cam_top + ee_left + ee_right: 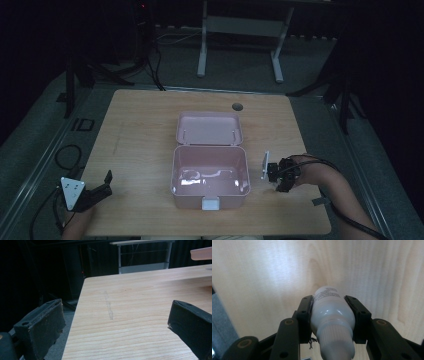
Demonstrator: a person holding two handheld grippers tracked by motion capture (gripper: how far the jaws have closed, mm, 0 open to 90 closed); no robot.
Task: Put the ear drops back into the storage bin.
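**benchwatcher:** Right gripper (pixel 332 315) is clamped on a small white plastic bottle (pixel 332 312), one black pad (pixel 305 315) pressed on each side of its smooth, rounded body. It has a ribbed cap facing the camera and fine print on the far end. From above, that gripper (pixel 281 176) sits just right of the pink box (pixel 210 175), over bare wood, so the bottle is outside the box, in the jaws. Can't tell from the frames whether it's lifted off the bench or grazing it.

**gluefan22:** What's the box like?

**benchwatcher:** Pale pink plastic, rectangular with rounded corners, glossy inside. You can see glare on the floor of it. I can't make out anything lying inside. Its lid (pixel 210 129) is hinged open and lies flat behind the box, and there's a small whitish latch tab (pixel 210 203) on the near wall.

**gluefan22:** And the left gripper?

**benchwatcher:** Left gripper (pixel 102 186) is well left of the box at the near-left bench edge, jaws spread wide with nothing between them. Its own camera shows the fuzzy black pads (pixel 47 325) standing apart over light wood grain.

**gluefan22:** Room to move?

**benchwatcher:** Plenty. The bench (pixel 145 135) is bare, pale wood left of the box, with a narrower bare strip on the box's right. A round cable hole (pixel 237 106) sits behind the lid.
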